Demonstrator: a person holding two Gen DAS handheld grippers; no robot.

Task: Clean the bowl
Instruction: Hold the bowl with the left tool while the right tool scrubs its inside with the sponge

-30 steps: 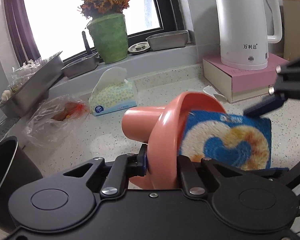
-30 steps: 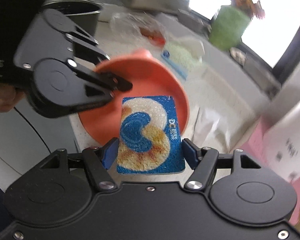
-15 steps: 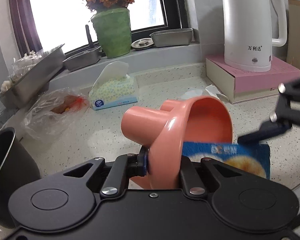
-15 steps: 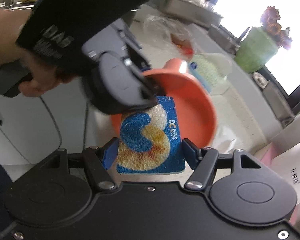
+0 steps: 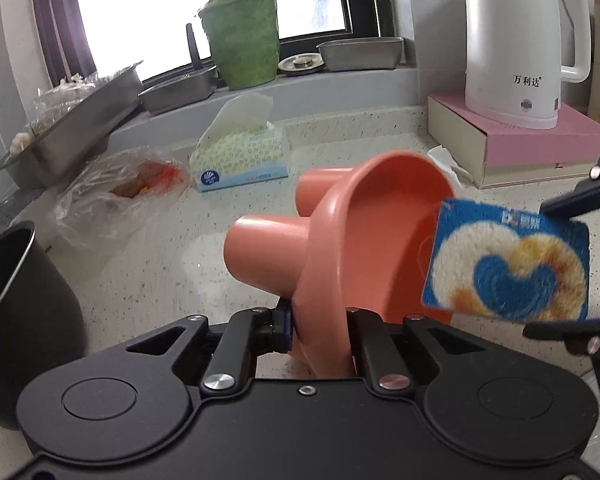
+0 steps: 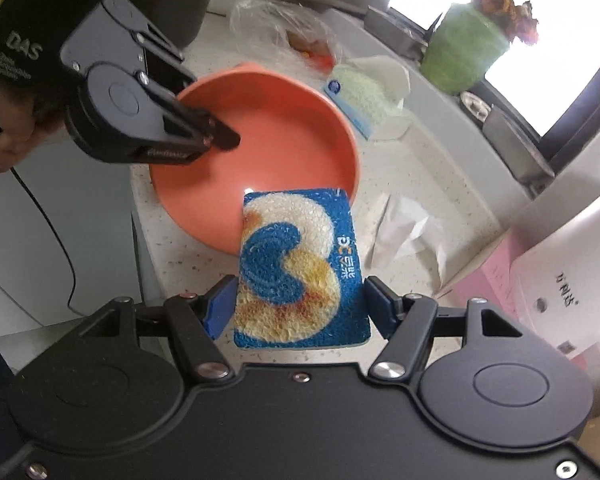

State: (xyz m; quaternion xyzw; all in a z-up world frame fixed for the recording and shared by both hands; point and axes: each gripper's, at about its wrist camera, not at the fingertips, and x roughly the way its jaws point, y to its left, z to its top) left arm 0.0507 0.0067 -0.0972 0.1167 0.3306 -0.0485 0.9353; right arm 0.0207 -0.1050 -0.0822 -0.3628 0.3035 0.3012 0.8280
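Clamping the near rim of the salmon bowl point(image 5: 384, 248), the left gripper point(image 5: 318, 330) has its jaws pressed together on the thin wall and holds the bowl tipped on edge above the speckled surface point(image 5: 160, 272), with its hollow turned toward the right and its footed base toward the tissue box point(image 5: 240, 160). The right gripper point(image 6: 298, 308) has its jaws set wide and closed on the side edges of the blue patterned sponge point(image 6: 298, 264), whose long axis runs forward along the fingers; its far end overlaps the bowl's lower rim. To wipe well, the sponge probably needs its face laid flat against the inner wall and swept around the curve, while the left grip stays firm enough to keep the rim from twisting. A white kettle point(image 5: 516, 40) stands well apart.
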